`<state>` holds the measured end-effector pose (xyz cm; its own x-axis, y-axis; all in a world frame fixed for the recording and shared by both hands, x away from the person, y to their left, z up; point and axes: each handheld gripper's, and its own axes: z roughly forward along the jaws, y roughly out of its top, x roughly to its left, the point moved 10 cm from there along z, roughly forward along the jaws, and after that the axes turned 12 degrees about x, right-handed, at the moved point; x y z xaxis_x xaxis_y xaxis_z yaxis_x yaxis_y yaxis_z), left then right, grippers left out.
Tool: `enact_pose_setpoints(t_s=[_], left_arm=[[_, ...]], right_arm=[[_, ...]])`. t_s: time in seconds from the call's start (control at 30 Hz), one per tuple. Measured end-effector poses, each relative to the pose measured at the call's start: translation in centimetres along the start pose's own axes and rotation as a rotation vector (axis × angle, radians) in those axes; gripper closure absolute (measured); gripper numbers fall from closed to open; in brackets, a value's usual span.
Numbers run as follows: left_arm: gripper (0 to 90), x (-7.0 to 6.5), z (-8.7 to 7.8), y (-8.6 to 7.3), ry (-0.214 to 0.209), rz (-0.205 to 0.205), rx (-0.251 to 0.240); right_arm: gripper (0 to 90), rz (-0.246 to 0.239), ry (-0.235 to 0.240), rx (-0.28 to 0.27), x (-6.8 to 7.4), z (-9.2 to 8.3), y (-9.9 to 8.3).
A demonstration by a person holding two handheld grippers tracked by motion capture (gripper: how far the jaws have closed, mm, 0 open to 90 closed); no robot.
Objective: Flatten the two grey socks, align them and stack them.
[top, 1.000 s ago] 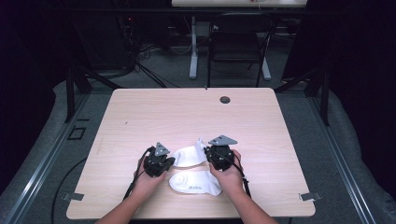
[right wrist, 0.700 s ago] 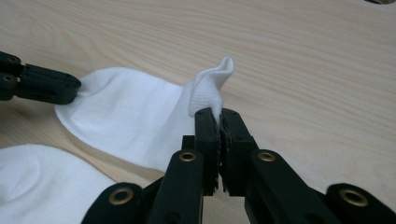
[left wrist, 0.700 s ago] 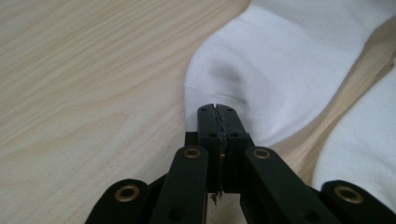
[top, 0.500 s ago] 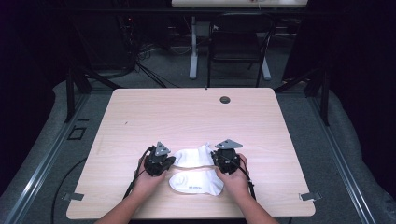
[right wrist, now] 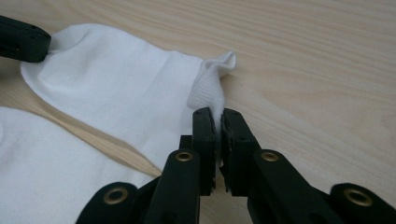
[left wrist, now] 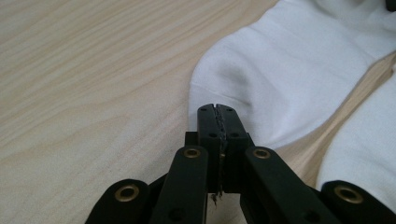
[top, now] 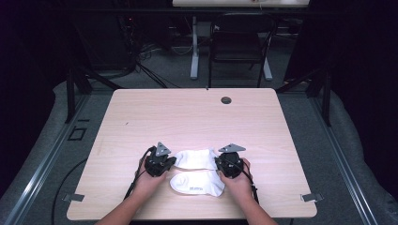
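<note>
Two white socks lie on the wooden table (top: 187, 117) near its front edge. The farther sock (top: 196, 158) is stretched flat between my grippers. My left gripper (top: 172, 161) is shut on its rounded end (left wrist: 261, 70), jaws tight together (left wrist: 218, 111). My right gripper (top: 217, 162) pinches the ribbed cuff (right wrist: 212, 77), which stands up in a small fold between the jaws (right wrist: 217, 114). These jaws have just been opening a little, and the fabric is still between them. The nearer sock (top: 197, 183) lies loose in front of both grippers.
A dark round grommet (top: 226, 100) sits near the table's far edge. Beyond the table stand a black chair (top: 239, 47) and a white desk leg (top: 194, 51) on grey floor. Bare wood stretches across the table's far half.
My right gripper has moved right and down with the cuff. The farther sock, bunched over the nearer one before, now lies stretched out flat behind it. The left gripper has stayed put.
</note>
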<state>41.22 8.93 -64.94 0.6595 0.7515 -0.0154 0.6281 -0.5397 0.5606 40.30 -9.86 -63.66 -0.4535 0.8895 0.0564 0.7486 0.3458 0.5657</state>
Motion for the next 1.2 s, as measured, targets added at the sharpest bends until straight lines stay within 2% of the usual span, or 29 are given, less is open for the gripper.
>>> enact_pose_setpoints(t_s=[0.23,0.27,0.4,0.43,0.5,0.57,0.63,0.77,0.9,1.0,1.2], left_arm=[[90.0,0.0,0.0,0.0,-0.009,-0.008,-0.005],[89.9,0.0,0.0,0.0,-0.005,0.001,-0.002],[89.9,0.0,0.1,0.0,-0.007,-0.007,-0.009],[89.9,0.0,0.1,0.1,-0.005,-0.005,-0.010],[90.0,0.1,0.1,0.1,-0.010,-0.005,-0.009],[89.9,0.1,0.1,0.1,-0.014,-0.007,-0.008],[89.9,0.1,0.1,0.1,-0.011,-0.008,-0.013],[89.9,0.1,0.1,0.1,-0.012,-0.005,-0.007],[90.0,0.1,0.1,0.1,-0.012,-0.004,-0.005],[89.9,0.1,0.1,0.1,-0.012,-0.005,-0.003],[89.9,0.1,0.1,0.2,-0.010,-0.003,0.002]], right_arm=[[79.6,0.026,0.011,-0.005,-0.6,-0.9,0.0],[78.9,0.025,0.007,-0.010,-0.7,-1.2,0.0],[75.0,0.019,0.006,-0.056,-0.9,-2.3,0.6],[75.1,0.020,0.011,-0.084,-0.8,-2.7,1.0],[76.7,0.007,0.011,-0.098,-0.7,-3.0,1.3],[78.5,-0.006,0.021,-0.111,-0.2,-2.8,1.7],[79.4,-0.028,0.035,-0.092,0.4,-2.0,1.8],[79.7,-0.043,0.026,-0.064,0.6,-0.6,2.0],[81.0,-0.032,0.018,-0.042,0.2,0.6,1.8],[83.7,-0.003,0.027,-0.017,-0.3,1.3,1.5],[85.2,0.018,0.014,0.008,-1.0,1.9,0.9]])
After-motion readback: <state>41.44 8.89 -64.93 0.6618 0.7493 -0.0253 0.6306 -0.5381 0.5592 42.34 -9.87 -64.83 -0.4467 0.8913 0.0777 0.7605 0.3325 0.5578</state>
